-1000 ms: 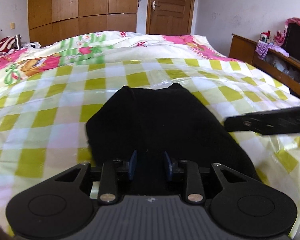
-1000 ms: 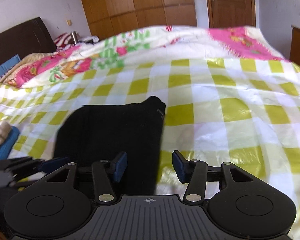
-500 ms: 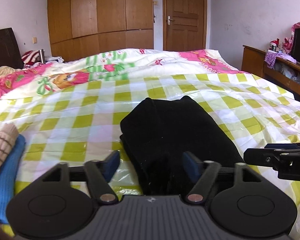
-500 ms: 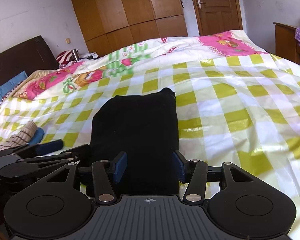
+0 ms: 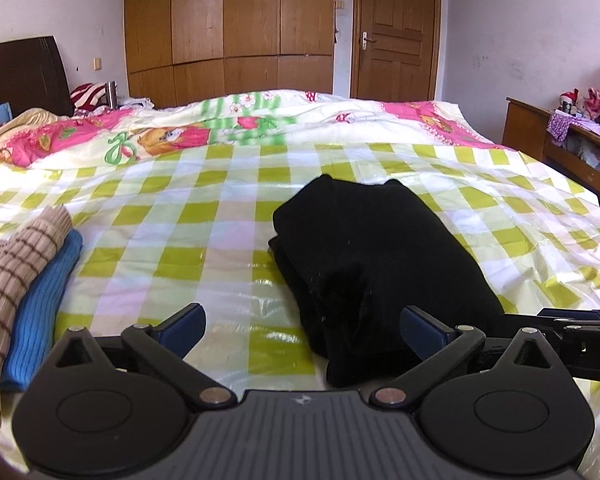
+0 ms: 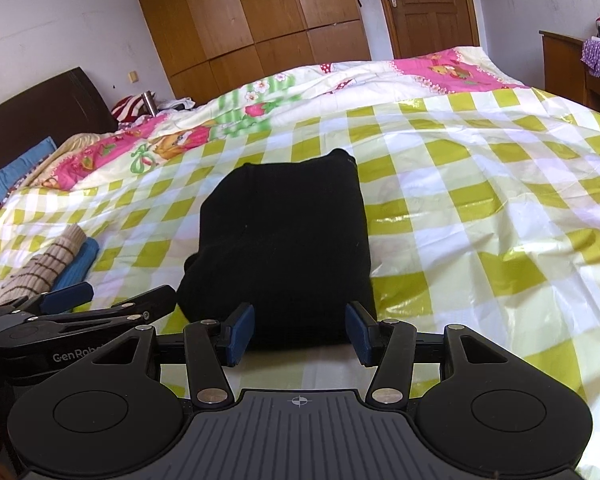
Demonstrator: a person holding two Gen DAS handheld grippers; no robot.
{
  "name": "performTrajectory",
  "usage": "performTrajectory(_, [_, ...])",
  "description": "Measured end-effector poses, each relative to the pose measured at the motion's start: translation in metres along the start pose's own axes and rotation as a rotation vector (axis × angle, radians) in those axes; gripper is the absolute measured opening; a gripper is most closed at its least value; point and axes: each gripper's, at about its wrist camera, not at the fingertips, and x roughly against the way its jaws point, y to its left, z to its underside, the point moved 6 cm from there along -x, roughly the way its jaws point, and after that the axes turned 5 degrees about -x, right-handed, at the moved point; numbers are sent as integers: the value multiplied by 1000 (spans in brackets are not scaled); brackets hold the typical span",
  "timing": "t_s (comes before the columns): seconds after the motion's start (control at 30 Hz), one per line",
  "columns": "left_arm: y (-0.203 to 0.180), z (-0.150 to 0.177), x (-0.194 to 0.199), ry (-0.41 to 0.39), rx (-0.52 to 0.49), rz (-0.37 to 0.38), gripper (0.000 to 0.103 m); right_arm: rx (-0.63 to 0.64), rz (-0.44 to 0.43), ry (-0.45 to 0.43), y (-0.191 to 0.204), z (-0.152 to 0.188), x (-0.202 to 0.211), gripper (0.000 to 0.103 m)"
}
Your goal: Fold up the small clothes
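Note:
A black garment (image 5: 372,248) lies folded in a thick rectangle on the green-and-white checked sheet (image 5: 188,256). In the left wrist view my left gripper (image 5: 304,322) hovers at the garment's near left corner. Its jaws are opening wide, and the corner sits loosely between them without being pressed. In the right wrist view my right gripper (image 6: 300,330) is open just short of the black garment (image 6: 284,240), at its near edge, gripping nothing. The left gripper (image 6: 72,304) shows at that view's lower left, and the right gripper (image 5: 580,336) shows at the left wrist view's right edge.
A beige checked top on a blue knit (image 5: 24,280) is stacked at the left of the bed. A pink cartoon quilt (image 5: 180,136) covers the far side. A dark headboard (image 6: 28,120) stands at the left and a wooden cabinet (image 5: 560,148) at the right.
The left gripper's jaws have spread wide and let go of the black garment. Both grippers have drawn back toward the near edge, and the folded stack at the left has come into view.

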Motion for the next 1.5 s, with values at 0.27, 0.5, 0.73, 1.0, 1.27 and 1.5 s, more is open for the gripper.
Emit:
performTrajectory(0.27, [-1,18,1,53,1,11,103,-5,17,28,0,17,0,50])
performTrajectory(0.5, [-7,28,6,75,-41,-1,103,-4,23,57,2,31,-2,50])
performTrajectory(0.73, [-9,28,12,70,-73,-39,103,-8,20,66,3,36,-1,50])
performTrajectory(1.0, [-9,28,14,64,-75,-42,103,-11,19,62,3,37,1,50])
performTrajectory(1.27, [-10,29,15,60,-72,-43,103,-12,20,60,2,37,2,50])
performTrajectory(1.5, [-10,29,16,52,-78,-52,103,-13,20,61,2,38,2,50])
